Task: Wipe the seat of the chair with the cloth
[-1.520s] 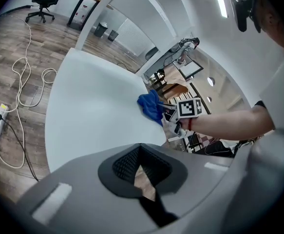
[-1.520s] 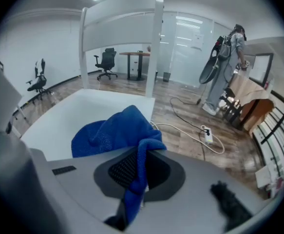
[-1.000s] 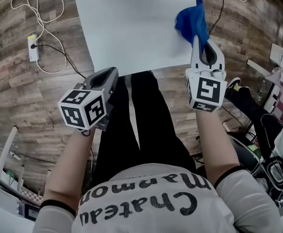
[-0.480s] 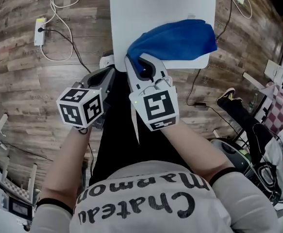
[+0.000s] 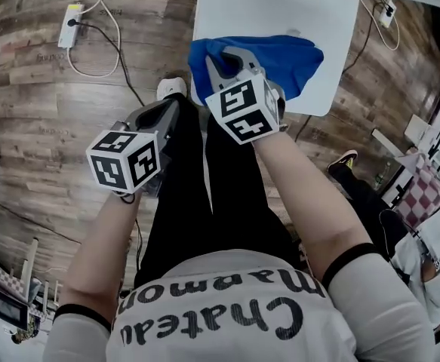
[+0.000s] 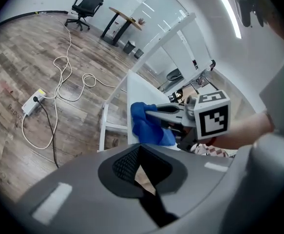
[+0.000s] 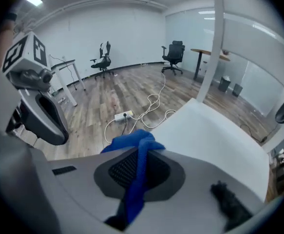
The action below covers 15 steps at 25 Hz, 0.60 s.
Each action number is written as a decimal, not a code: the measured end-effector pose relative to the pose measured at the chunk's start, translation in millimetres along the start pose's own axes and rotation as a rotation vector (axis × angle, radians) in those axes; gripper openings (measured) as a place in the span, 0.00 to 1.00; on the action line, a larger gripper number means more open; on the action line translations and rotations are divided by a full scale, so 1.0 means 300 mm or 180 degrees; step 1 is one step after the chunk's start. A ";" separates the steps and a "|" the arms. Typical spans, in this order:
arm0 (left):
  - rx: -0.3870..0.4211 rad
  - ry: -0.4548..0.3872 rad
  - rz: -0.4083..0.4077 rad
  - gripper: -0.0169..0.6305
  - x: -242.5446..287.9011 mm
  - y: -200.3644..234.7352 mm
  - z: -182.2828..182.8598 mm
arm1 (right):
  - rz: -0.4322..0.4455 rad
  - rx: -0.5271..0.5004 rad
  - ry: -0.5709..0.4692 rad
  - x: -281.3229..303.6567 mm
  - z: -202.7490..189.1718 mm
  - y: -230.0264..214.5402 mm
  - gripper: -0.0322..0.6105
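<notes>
The white chair seat (image 5: 310,21) fills the upper middle of the head view. The blue cloth (image 5: 287,55) lies spread across its lower left part, reaching the near edge. The right gripper (image 5: 226,57) is clamped on the cloth. In the right gripper view a fold of the cloth (image 7: 134,145) runs down between the pressed jaws, with the bare seat (image 7: 215,135) stretching to the right beyond it. The left gripper (image 5: 167,111) hangs at the left of the frame over the wooden floor (image 5: 46,119). Its jaws are together on nothing, and it is well clear of the seat. The step in hand looks like a wiping pass. To do it well, the pinch should be firm enough that the cloth cannot slip out. The gripper should ride low so the cloth's free part drags flat on the surface instead of bunching under the jaws. How hard the cloth presses on the seat is not clear from these views, so the contact is probably light. Long overlapping strokes toward the seat's upper right, which looks uncovered, would take in the rest. The jaw tips themselves should not scrape the seat. The left gripper is best left where it is, out of the wiping path.
</notes>
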State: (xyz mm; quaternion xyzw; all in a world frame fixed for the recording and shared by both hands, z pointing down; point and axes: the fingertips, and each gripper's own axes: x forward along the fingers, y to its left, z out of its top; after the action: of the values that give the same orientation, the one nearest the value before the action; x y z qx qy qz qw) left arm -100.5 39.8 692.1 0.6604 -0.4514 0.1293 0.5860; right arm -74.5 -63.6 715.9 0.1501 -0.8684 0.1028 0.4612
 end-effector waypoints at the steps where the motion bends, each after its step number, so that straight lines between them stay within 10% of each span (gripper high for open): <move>1: 0.0007 0.0028 -0.0014 0.04 0.009 -0.004 -0.009 | 0.0074 -0.0012 -0.0003 0.011 -0.007 -0.016 0.09; 15: 0.0408 0.0301 -0.0097 0.04 0.164 -0.157 -0.022 | -0.0670 0.0667 -0.0333 -0.206 -0.332 -0.352 0.09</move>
State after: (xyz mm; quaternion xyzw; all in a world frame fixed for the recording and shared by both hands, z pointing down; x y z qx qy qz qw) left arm -35.4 19.2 697.6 0.6965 -0.4039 0.1801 0.5651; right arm 72.6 -120.3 723.8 0.2927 -0.8552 0.1360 0.4054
